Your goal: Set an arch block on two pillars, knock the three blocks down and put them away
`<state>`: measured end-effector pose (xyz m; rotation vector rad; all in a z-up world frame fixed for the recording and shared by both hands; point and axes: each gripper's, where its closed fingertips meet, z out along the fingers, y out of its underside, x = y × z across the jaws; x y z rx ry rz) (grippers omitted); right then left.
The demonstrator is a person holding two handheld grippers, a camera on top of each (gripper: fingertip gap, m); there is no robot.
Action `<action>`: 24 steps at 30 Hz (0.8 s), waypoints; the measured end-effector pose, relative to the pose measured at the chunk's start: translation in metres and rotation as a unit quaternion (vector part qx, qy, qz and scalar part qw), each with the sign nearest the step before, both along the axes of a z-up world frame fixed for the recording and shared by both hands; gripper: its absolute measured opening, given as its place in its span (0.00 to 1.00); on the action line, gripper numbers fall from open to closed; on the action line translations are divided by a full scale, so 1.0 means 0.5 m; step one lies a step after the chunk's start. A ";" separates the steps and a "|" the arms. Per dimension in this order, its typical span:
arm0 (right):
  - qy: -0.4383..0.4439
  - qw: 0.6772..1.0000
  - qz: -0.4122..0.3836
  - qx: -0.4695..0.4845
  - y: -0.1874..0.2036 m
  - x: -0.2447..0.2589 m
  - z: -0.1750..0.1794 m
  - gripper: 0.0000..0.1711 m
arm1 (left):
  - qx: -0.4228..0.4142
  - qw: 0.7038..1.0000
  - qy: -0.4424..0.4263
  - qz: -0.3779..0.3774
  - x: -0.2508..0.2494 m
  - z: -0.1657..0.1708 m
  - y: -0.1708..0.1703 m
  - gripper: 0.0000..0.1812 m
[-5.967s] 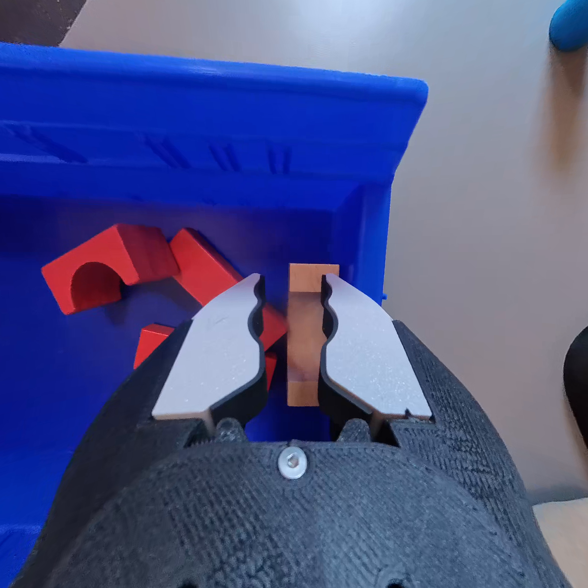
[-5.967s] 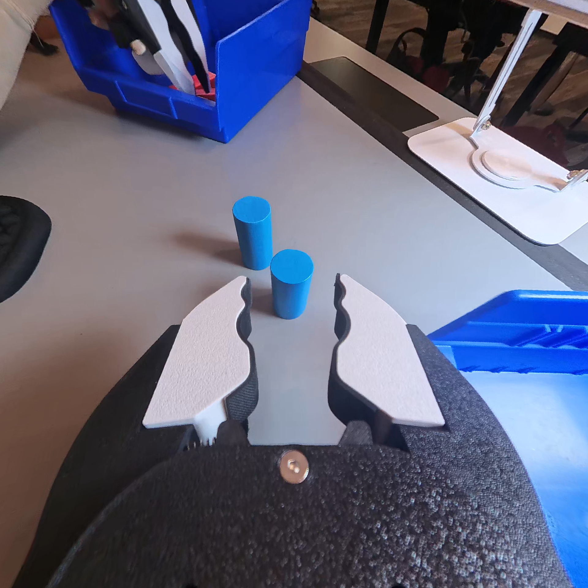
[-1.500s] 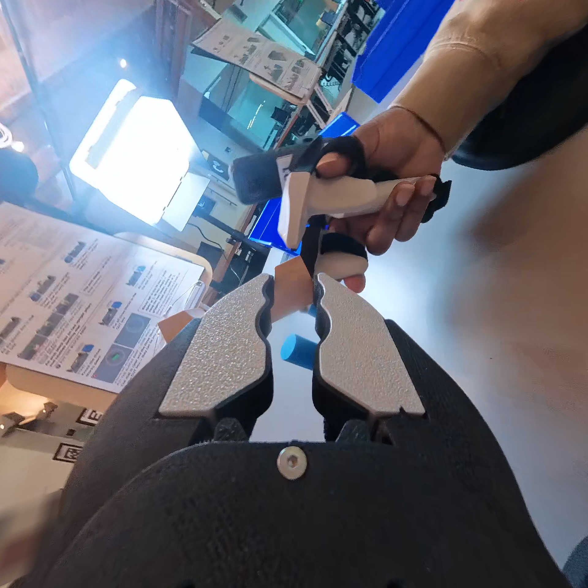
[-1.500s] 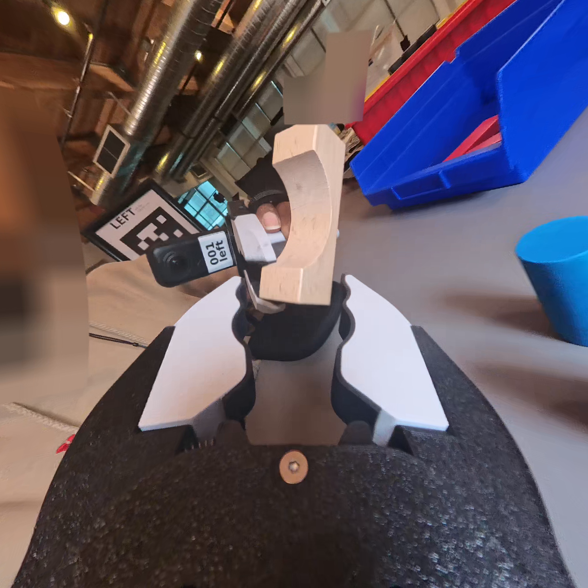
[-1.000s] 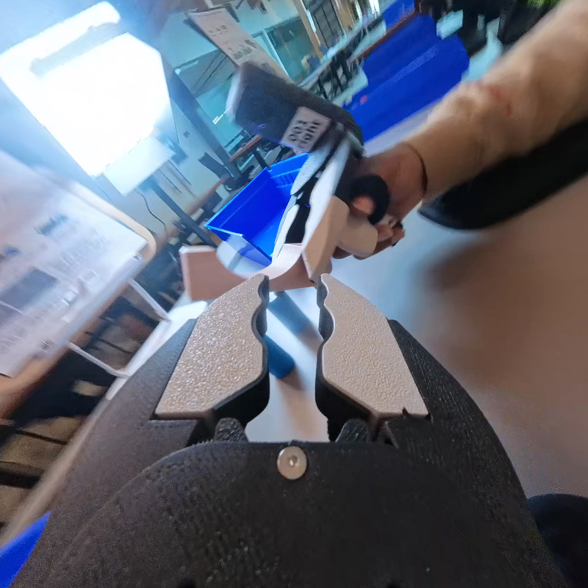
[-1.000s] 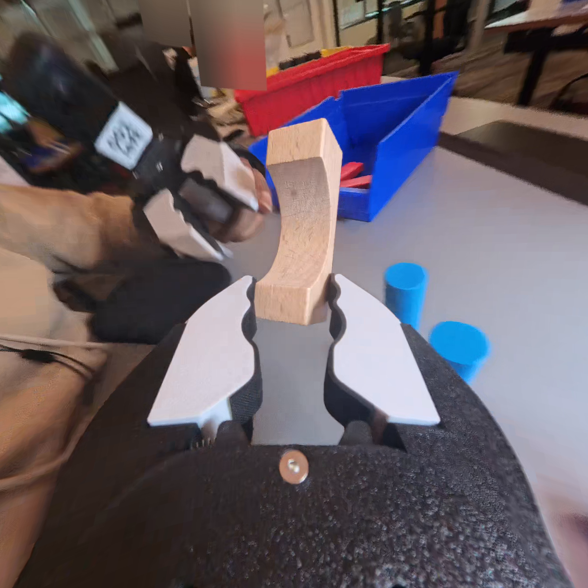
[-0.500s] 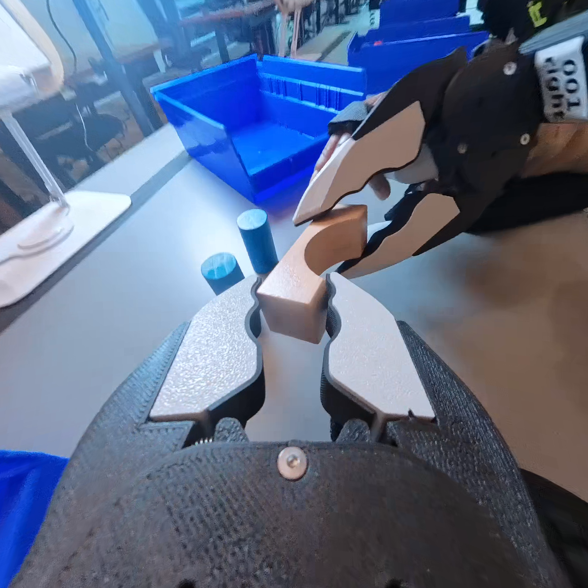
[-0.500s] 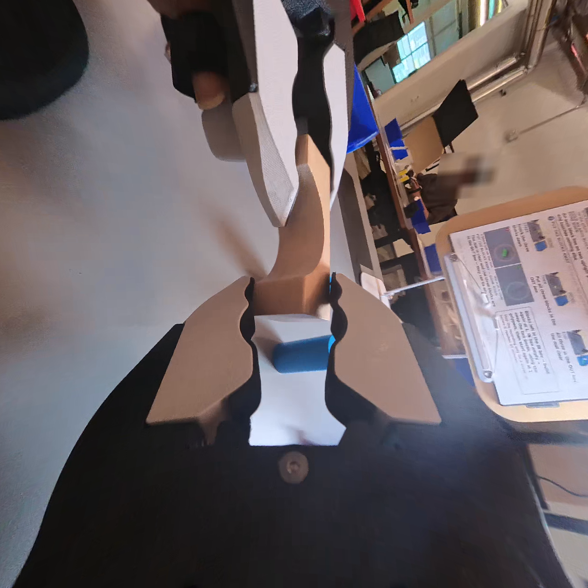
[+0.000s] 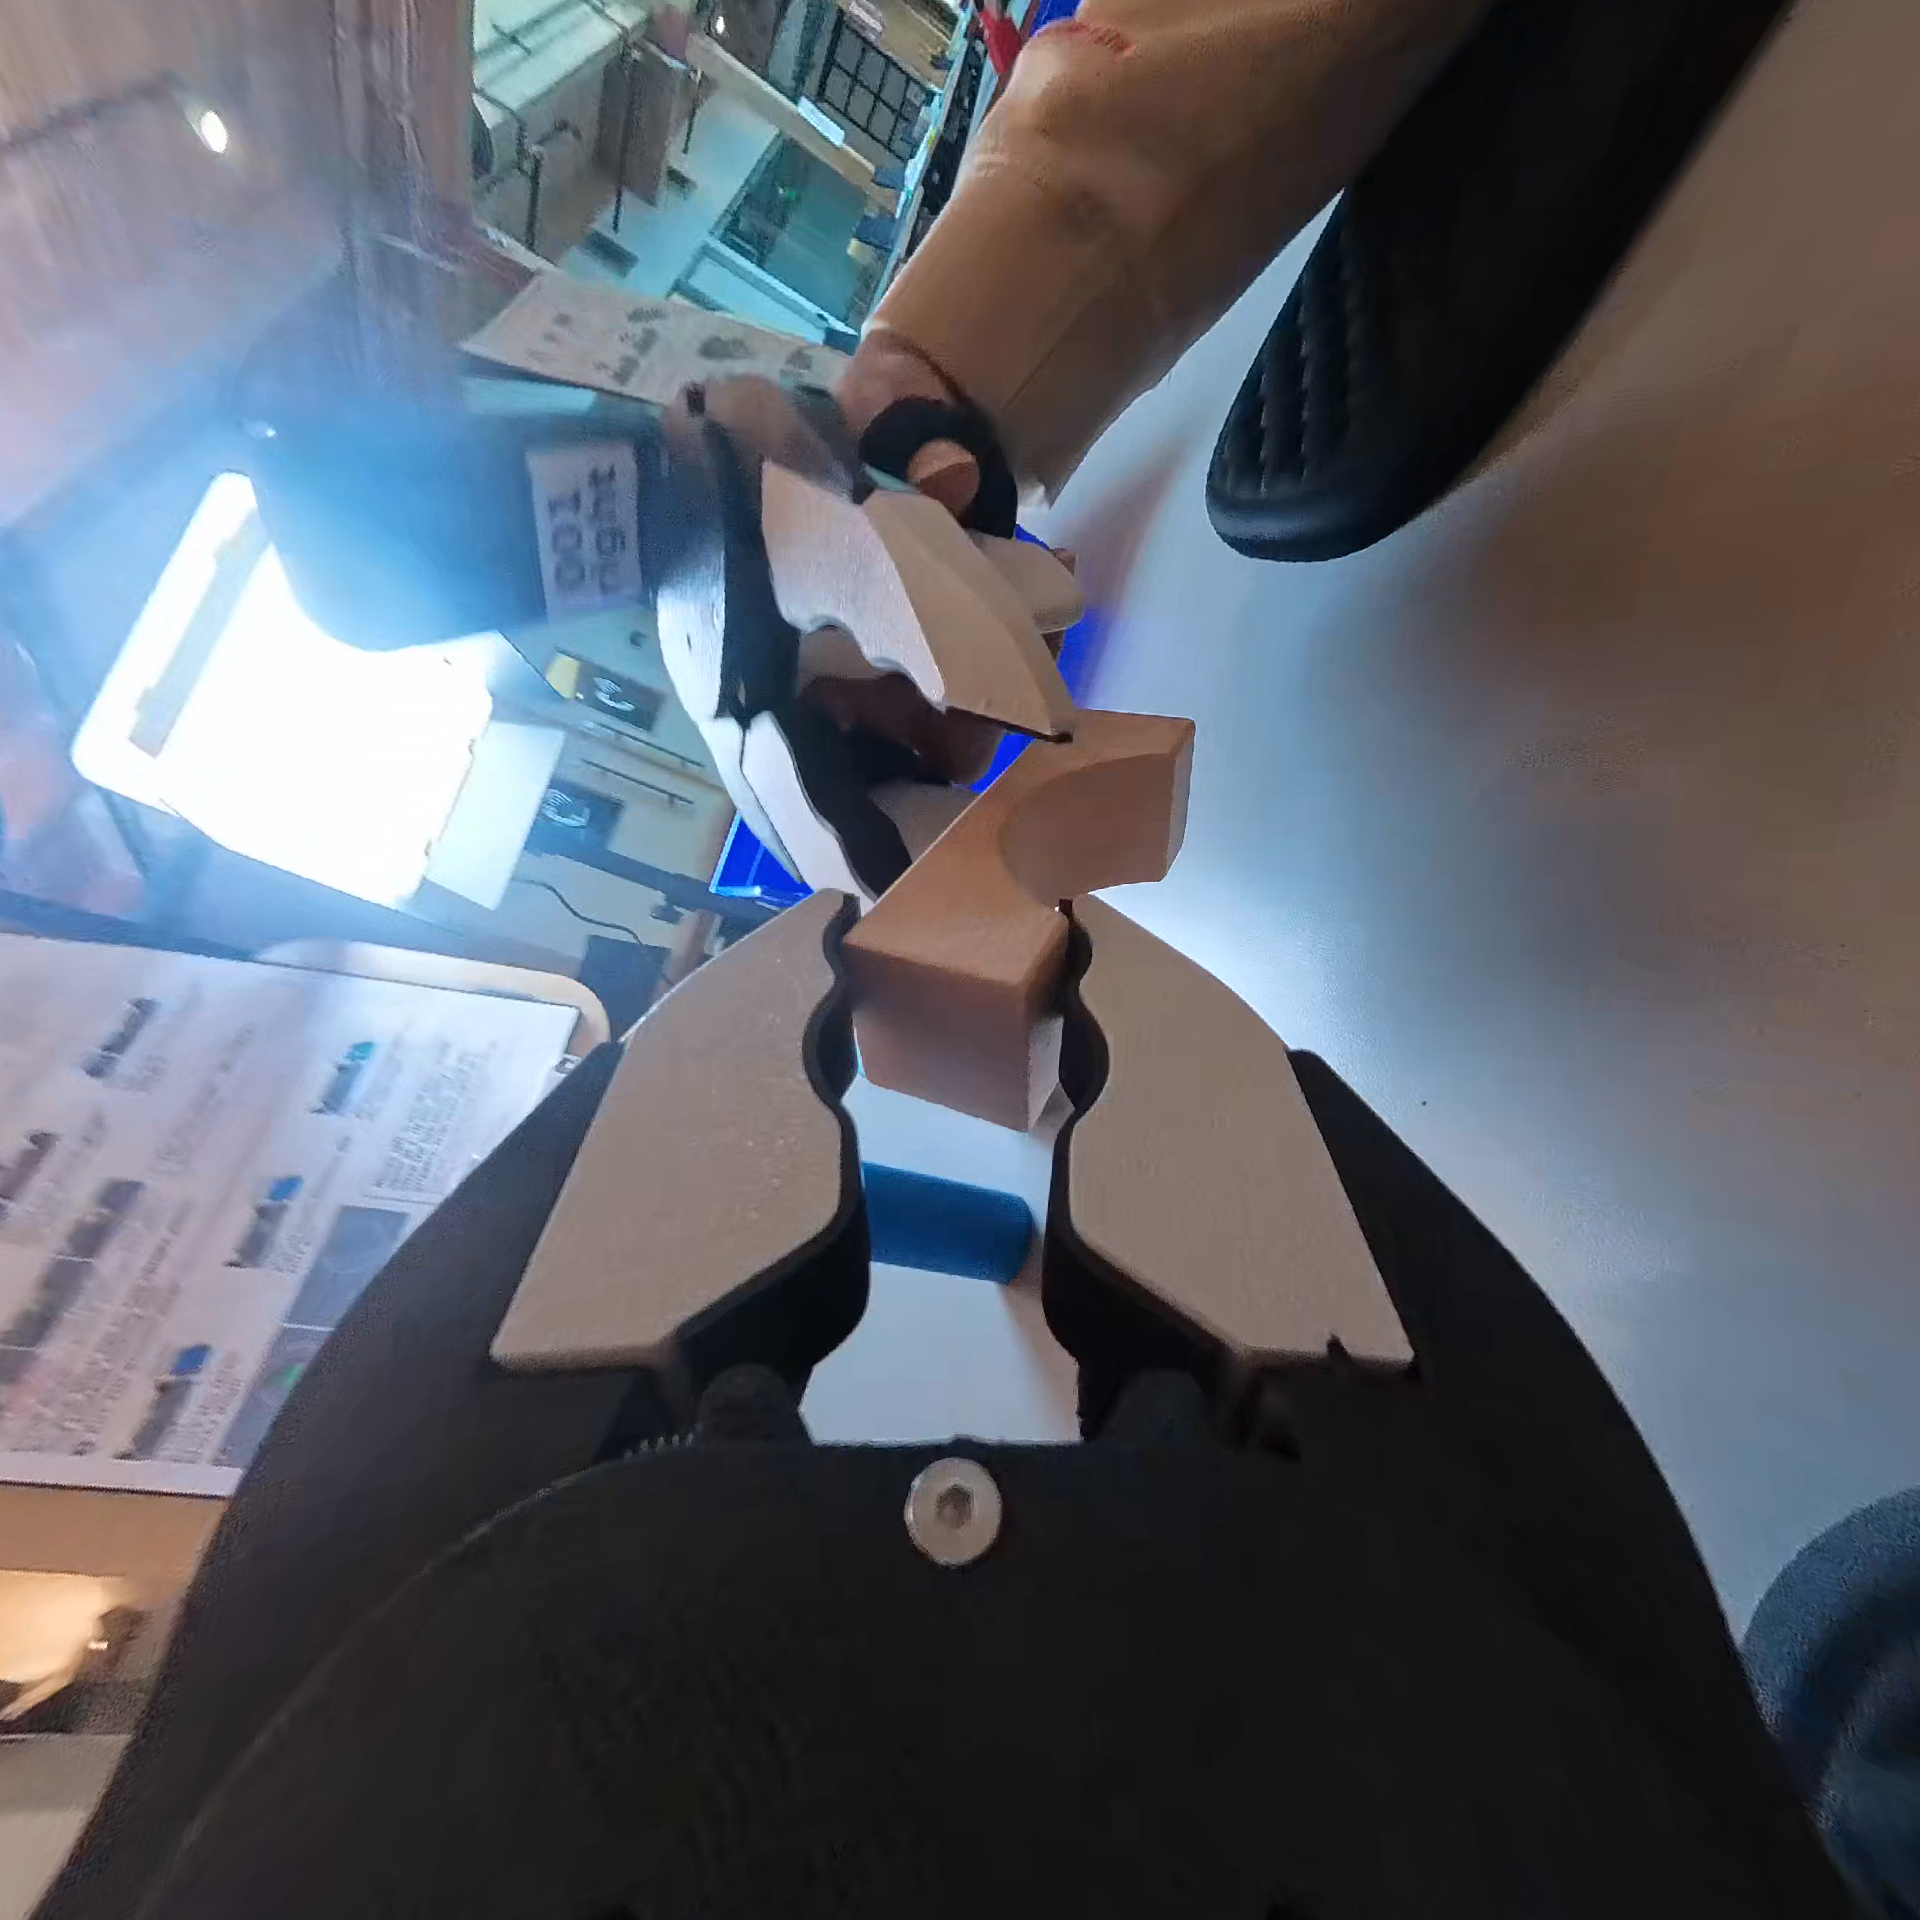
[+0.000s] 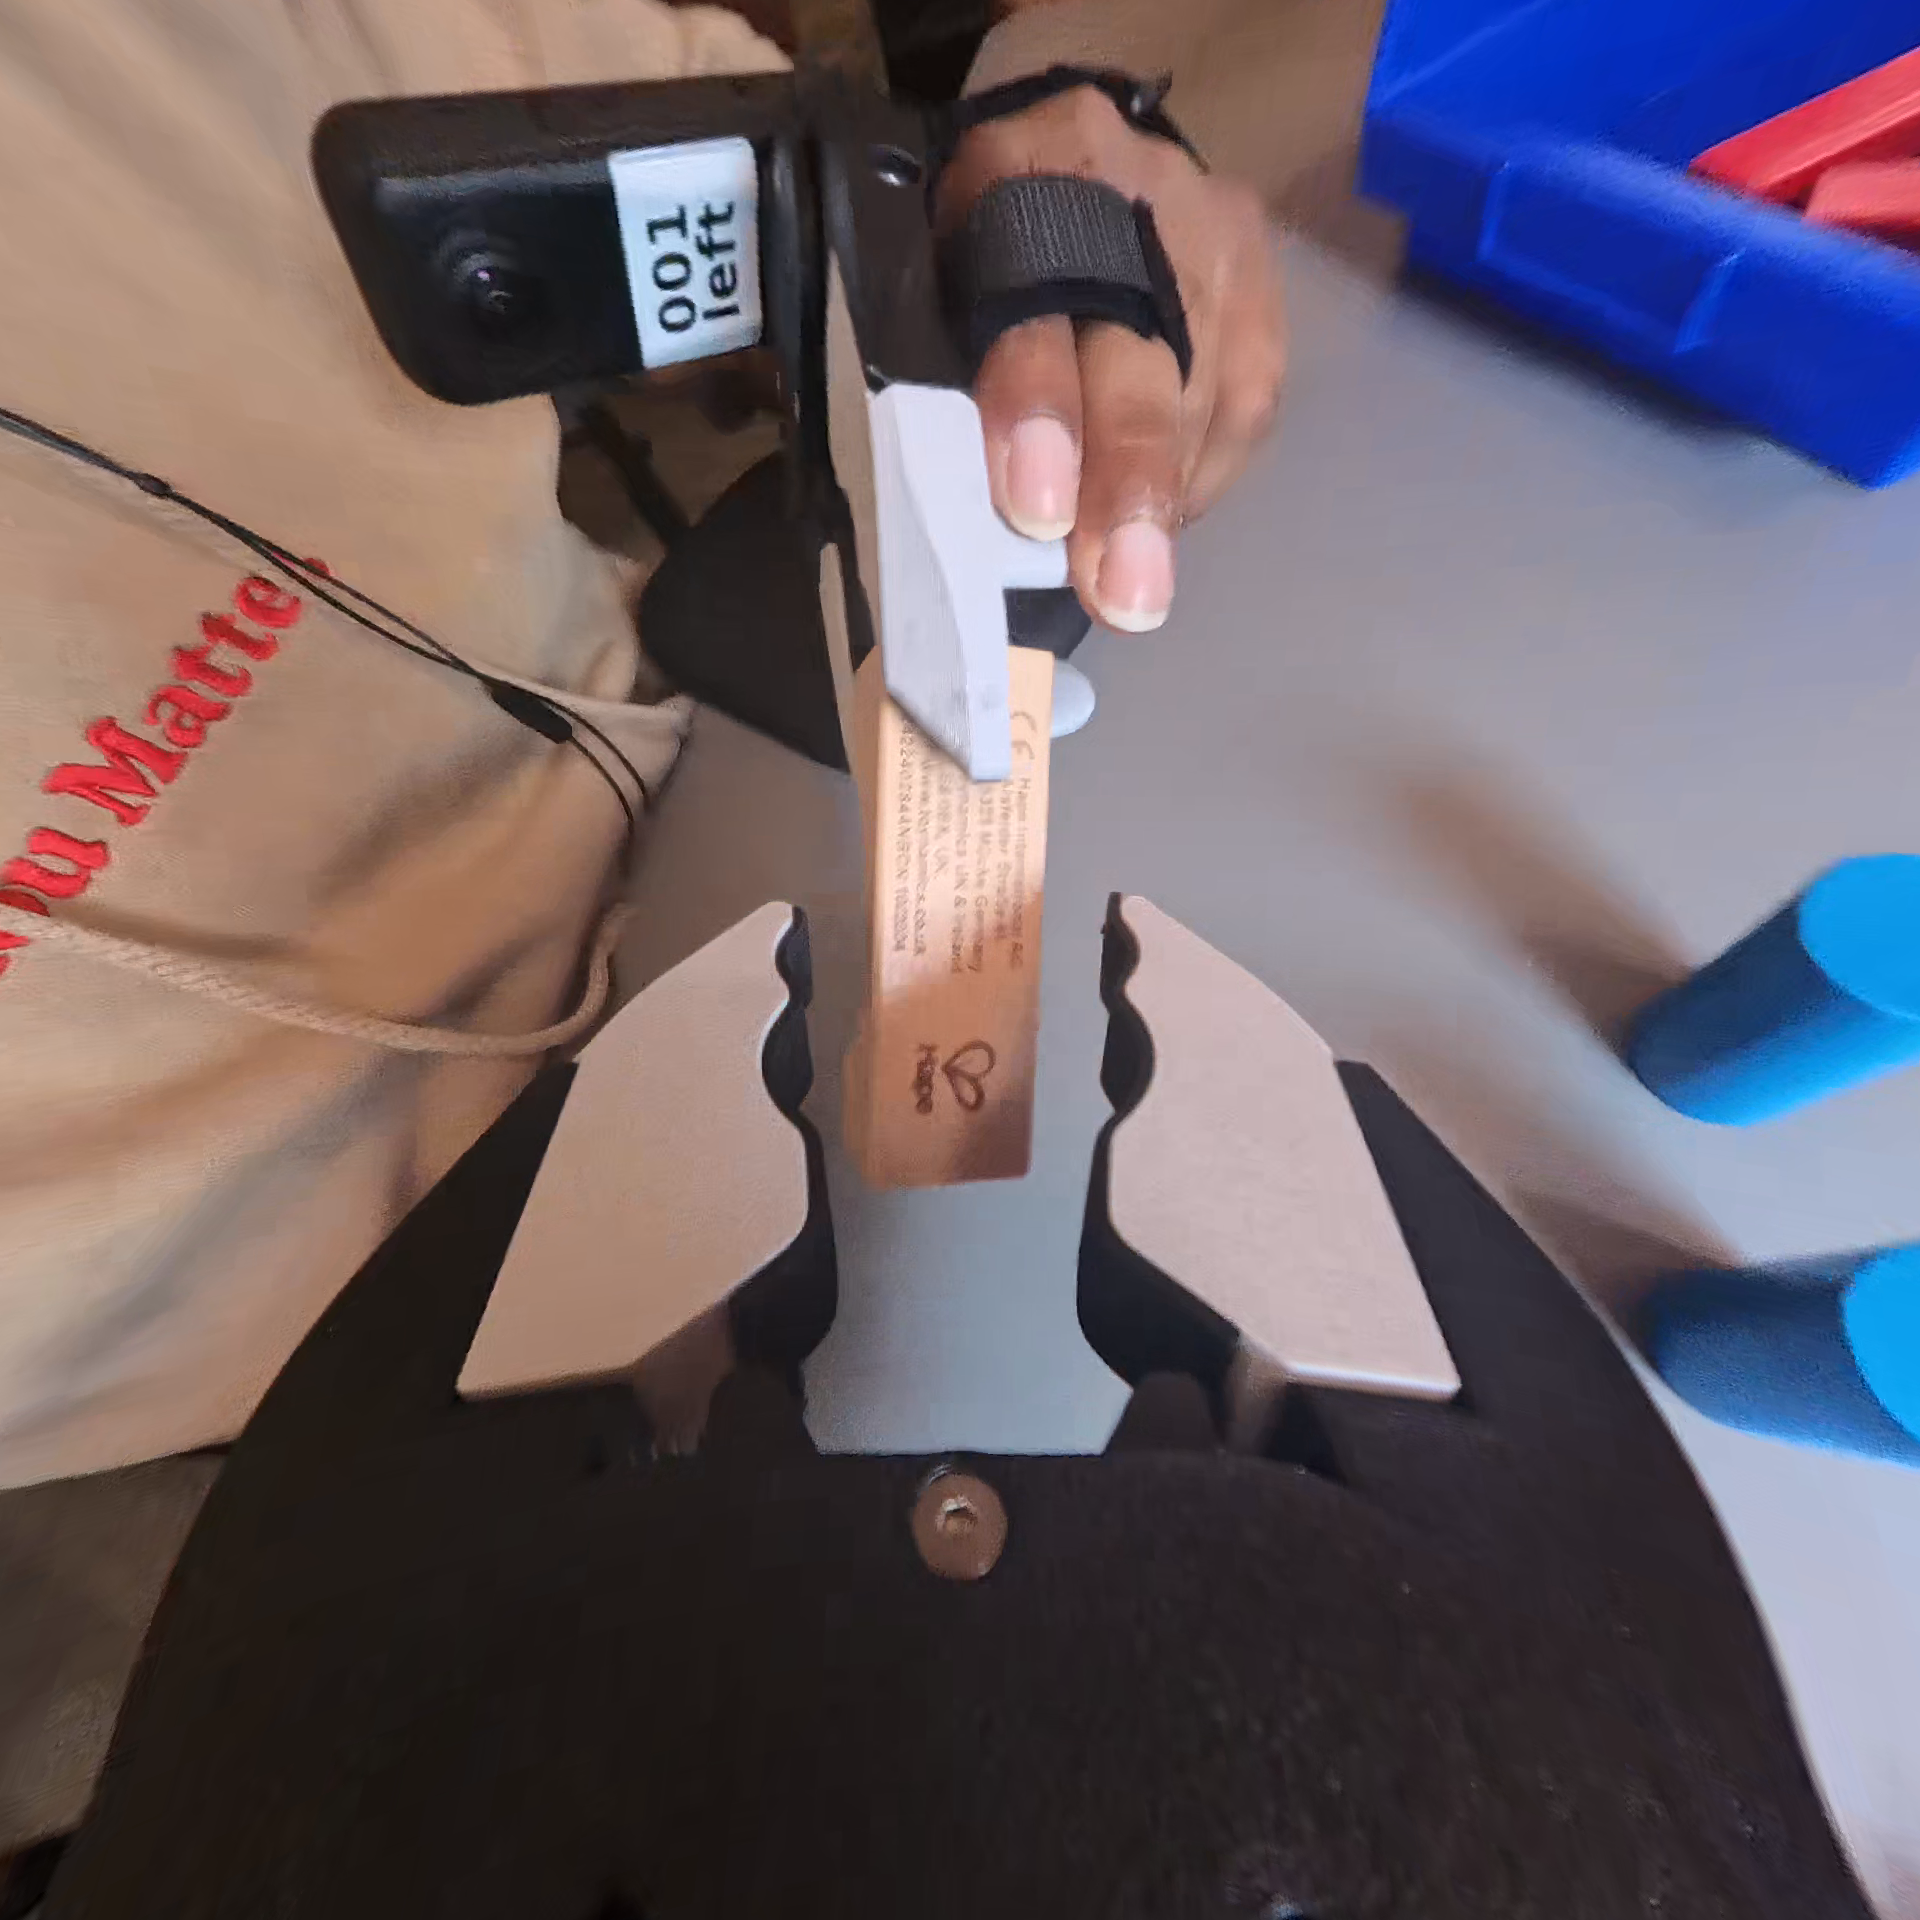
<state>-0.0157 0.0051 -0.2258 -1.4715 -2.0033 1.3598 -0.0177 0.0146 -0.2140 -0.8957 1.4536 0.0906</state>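
Observation:
The wooden arch block (image 9: pixel 1081 831) is held in the air over the grey table. My left gripper (image 9: pixel 951 925) is shut on one end of it. In the right wrist view my right gripper (image 10: pixel 951 914) is open; the arch block (image 10: pixel 956 1039) hangs between its fingers without touching them, and the left gripper's fingers (image 10: pixel 945 665) clamp its far end. The right gripper also shows in the left wrist view (image 9: pixel 883 665), by the arch's other end. Two blue cylinder pillars (image 10: pixel 1787 1018) (image 10: pixel 1787 1351) are on the table at the right; one shows between my left fingers (image 9: pixel 940 1221).
A blue bin (image 10: pixel 1621 239) with red blocks (image 10: pixel 1829 156) stands at the back right. The person's beige sweatshirt (image 10: pixel 260 831) fills the left of the right wrist view. An instruction sheet on a stand (image 9: pixel 208 1195) and a bright lamp (image 9: pixel 281 727) are to the left.
The arch block passed from my right gripper to my left: the left closed on one end, then the right opened and let go. Both views swung round sharply.

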 end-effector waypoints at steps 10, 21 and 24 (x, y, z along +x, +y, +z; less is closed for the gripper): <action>-0.084 0.990 -0.023 0.107 0.081 -0.033 0.036 0.20 | -0.144 0.979 -0.109 0.093 -0.050 0.004 0.080 0.27; -0.176 0.939 -0.098 0.278 0.282 -0.070 0.063 0.20 | -0.368 0.886 -0.246 0.138 -0.117 -0.046 0.153 0.26; -0.192 0.933 -0.095 0.289 0.290 -0.072 0.020 0.20 | -0.363 0.891 -0.233 0.139 -0.112 -0.054 0.152 0.26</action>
